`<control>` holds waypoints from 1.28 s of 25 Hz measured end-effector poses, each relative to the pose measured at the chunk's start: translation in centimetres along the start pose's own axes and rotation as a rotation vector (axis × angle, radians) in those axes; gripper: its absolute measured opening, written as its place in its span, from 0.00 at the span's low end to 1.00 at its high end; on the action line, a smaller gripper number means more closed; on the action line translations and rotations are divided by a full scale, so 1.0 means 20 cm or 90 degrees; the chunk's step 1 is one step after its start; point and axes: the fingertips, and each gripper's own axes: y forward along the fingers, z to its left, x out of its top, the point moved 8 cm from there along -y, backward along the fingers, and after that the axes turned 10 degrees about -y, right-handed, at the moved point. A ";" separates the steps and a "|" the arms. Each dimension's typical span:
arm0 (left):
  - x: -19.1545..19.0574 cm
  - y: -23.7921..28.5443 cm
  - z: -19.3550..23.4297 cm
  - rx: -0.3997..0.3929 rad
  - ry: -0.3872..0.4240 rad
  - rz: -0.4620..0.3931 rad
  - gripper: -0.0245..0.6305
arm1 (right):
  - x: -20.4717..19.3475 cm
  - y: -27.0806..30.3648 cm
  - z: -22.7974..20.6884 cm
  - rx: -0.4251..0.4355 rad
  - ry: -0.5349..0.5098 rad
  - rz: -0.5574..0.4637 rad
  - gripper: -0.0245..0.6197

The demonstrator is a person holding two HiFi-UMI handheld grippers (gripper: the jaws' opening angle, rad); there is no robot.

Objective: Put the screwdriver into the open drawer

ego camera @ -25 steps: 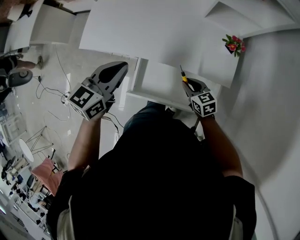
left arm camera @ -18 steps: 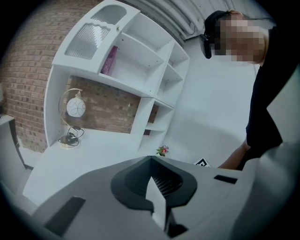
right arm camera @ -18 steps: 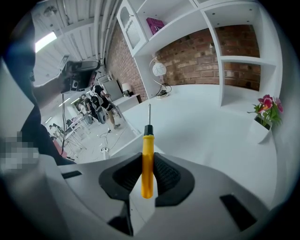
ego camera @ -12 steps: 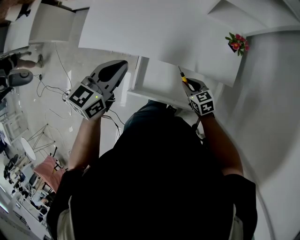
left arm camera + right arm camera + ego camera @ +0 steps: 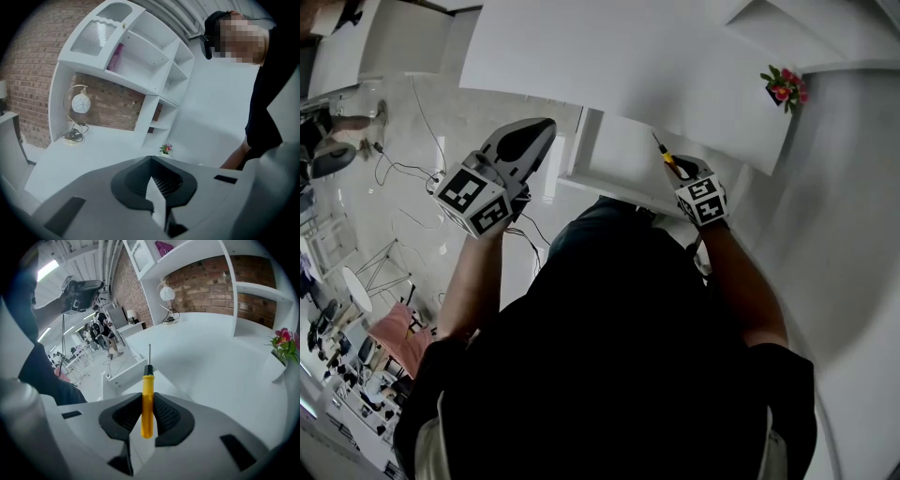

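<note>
A screwdriver [image 5: 147,401] with a yellow handle and a thin metal shaft sticks forward out of my right gripper [image 5: 146,414], whose jaws are shut on the handle. In the head view the right gripper [image 5: 677,169] holds the screwdriver [image 5: 667,156] over the right end of the open white drawer [image 5: 609,150]. The same drawer [image 5: 121,375] lies ahead and to the left in the right gripper view. My left gripper [image 5: 534,139] hangs to the left of the drawer, over the floor. It is shut with nothing in it [image 5: 153,187].
A white desk top [image 5: 609,66] runs behind the drawer, with a small pot of pink flowers [image 5: 784,86] at its right end. White shelves and a round lamp [image 5: 79,104] stand against a brick wall. Cables [image 5: 403,178] lie on the floor at left.
My right gripper has carried the screwdriver slightly farther forward over the drawer. The left gripper has stayed about where it was.
</note>
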 end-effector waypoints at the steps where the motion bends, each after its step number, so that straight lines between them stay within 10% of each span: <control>1: 0.00 0.00 0.01 0.001 -0.002 0.000 0.06 | -0.01 0.01 0.00 0.003 0.000 0.005 0.17; 32: -0.06 0.02 0.14 0.031 -0.019 0.026 0.06 | -0.31 0.35 0.03 0.067 -0.020 0.133 0.17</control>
